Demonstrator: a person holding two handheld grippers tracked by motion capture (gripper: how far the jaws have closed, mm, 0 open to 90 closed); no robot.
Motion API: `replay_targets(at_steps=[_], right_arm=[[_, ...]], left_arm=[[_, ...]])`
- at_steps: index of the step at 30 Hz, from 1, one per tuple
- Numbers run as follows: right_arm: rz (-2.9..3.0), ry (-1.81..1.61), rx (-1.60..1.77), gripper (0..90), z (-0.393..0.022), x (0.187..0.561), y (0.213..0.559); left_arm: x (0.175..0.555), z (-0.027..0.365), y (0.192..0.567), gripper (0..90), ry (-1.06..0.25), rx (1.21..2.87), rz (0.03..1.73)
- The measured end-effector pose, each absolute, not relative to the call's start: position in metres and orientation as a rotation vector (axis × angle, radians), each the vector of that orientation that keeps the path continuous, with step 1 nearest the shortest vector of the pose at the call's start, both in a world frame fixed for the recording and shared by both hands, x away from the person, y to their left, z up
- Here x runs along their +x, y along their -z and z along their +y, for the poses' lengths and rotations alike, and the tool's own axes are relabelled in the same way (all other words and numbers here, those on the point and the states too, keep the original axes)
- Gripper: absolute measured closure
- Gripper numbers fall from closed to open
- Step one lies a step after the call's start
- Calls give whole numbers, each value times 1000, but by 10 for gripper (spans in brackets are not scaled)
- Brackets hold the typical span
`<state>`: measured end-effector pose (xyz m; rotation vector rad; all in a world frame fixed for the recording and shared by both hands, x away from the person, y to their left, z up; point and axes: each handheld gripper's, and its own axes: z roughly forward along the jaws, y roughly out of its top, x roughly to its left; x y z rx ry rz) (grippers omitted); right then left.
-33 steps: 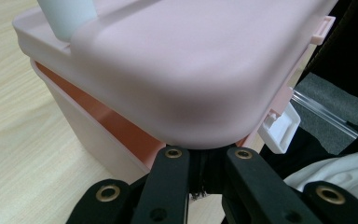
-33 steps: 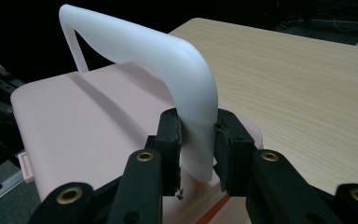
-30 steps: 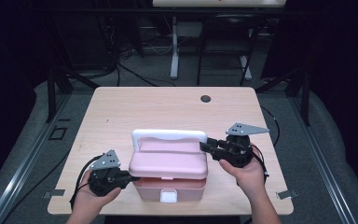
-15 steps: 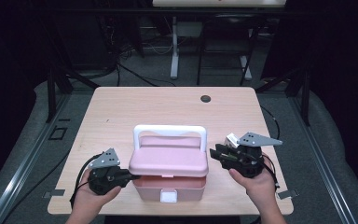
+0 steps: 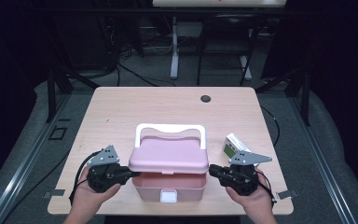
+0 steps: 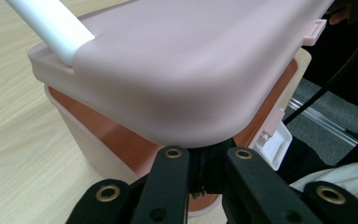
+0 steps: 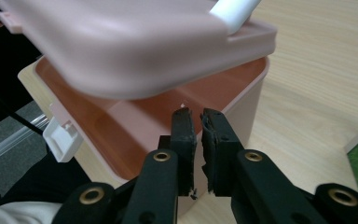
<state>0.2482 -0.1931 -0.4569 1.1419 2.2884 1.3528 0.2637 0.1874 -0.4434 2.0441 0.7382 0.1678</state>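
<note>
Your left gripper (image 5: 129, 173) is clamped on the pink lid's (image 5: 168, 157) left edge, holding it tilted above the pink box (image 5: 170, 185). Your right gripper (image 5: 213, 171), jaws just closing, nearly together with nothing between, sits just right of the box. A small green-and-white carton (image 5: 233, 144) lies just behind it.

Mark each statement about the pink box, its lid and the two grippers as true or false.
1. The lid is raised above the pink box. True.
2. The left gripper holds the lid's edge. True.
3. The right gripper grips the white handle. False: its fingers are nearly closed on nothing, beside the box.
4. A small green and white carton lies inside the box. False: it lies on the table, beside the right gripper.
5. The handle stands upright. True.
</note>
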Motion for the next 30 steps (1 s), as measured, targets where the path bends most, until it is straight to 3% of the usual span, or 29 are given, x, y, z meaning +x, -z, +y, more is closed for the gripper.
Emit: replay_targets(at_steps=[30], right_arm=[[2397,-1378,1098,856,-158,246,486]], left_arm=[[268,188,433,894,-182,2017,726]])
